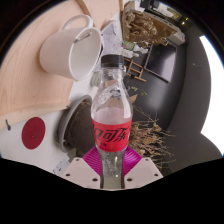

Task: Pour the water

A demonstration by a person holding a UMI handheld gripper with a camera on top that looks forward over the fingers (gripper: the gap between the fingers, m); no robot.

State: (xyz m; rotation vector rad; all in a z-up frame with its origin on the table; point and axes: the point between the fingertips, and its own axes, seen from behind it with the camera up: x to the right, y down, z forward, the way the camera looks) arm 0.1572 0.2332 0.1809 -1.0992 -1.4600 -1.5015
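The gripper point(111, 172) shows its two fingers close together, each pressing against the lower body of a clear plastic bottle point(111, 115), so the bottle is clamped between the pink pads point(93, 158). The bottle stands upright, rising straight ahead of the fingers; it carries a red label point(111, 130) with white script, and its cap point(110, 62) looks clear or pale. Beyond the bottle's neck, a white mug point(68, 48) lies tilted on the light wooden tabletop point(25, 95), its opening facing the camera and its handle on top. Beside the bottle sits a white device point(40, 135) bearing a red round button point(34, 130). On the other side lie dry, straw-like twigs point(150, 135).
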